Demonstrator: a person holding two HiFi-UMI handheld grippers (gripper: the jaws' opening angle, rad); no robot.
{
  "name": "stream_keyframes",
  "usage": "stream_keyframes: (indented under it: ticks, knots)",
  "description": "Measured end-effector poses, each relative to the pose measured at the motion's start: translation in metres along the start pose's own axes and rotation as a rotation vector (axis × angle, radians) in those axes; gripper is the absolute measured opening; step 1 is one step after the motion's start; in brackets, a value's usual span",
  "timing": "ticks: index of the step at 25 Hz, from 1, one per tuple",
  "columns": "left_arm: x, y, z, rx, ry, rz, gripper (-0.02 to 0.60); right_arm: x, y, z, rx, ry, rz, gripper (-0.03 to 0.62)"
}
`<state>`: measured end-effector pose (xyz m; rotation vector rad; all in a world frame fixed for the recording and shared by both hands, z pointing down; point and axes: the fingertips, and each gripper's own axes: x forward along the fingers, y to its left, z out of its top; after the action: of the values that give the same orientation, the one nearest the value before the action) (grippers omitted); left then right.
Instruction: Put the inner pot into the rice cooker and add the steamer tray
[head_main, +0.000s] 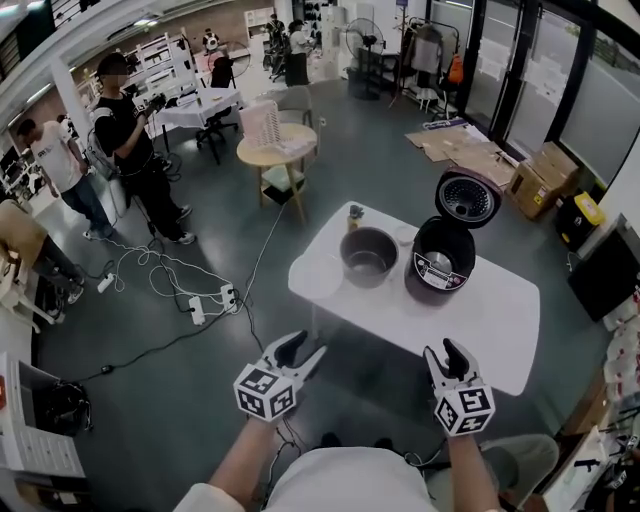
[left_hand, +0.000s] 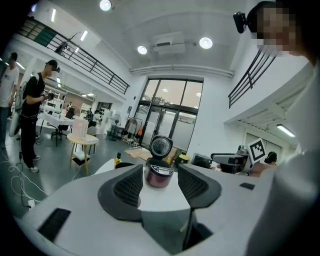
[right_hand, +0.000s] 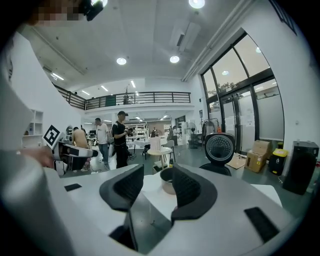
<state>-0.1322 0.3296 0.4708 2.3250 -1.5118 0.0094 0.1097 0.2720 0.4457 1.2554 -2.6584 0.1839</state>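
Seen from overhead, the left gripper (head_main: 303, 350) and the right gripper (head_main: 441, 352) hover short of a white table (head_main: 480, 320), where the inner pot (head_main: 369, 256) sits beside the open rice cooker (head_main: 441, 262). In the left gripper view the jaws are wide and empty. The right gripper view shows the same.

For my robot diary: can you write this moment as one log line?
left gripper: open, empty | right gripper: open, empty | rice cooker: lid up | inner pot: on table beside it
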Motion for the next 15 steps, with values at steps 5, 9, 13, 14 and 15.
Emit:
stream_keyframes:
  ticks: [5, 9, 13, 14, 15]
  knots:
    - [-0.002, 0.015, -0.003, 0.010, 0.011, -0.014, 0.231, 0.009, 0.010, -0.002, -0.014, 0.001, -0.018, 0.193]
    - [-0.001, 0.025, 0.003, 0.013, 0.010, -0.013, 0.230, 0.017, 0.015, 0.001, -0.013, 0.000, -0.023, 0.193]
    - [0.001, 0.034, 0.003, 0.006, 0.010, -0.011, 0.230, 0.025, 0.017, -0.004, -0.006, 0.011, -0.023, 0.193]
    - [0.002, 0.036, 0.002, 0.004, 0.013, -0.009, 0.230, 0.028, 0.017, -0.004, -0.005, 0.013, -0.023, 0.193]
    - [0.003, 0.038, 0.002, 0.002, 0.015, -0.006, 0.230, 0.030, 0.016, -0.005, -0.005, 0.015, -0.023, 0.193]
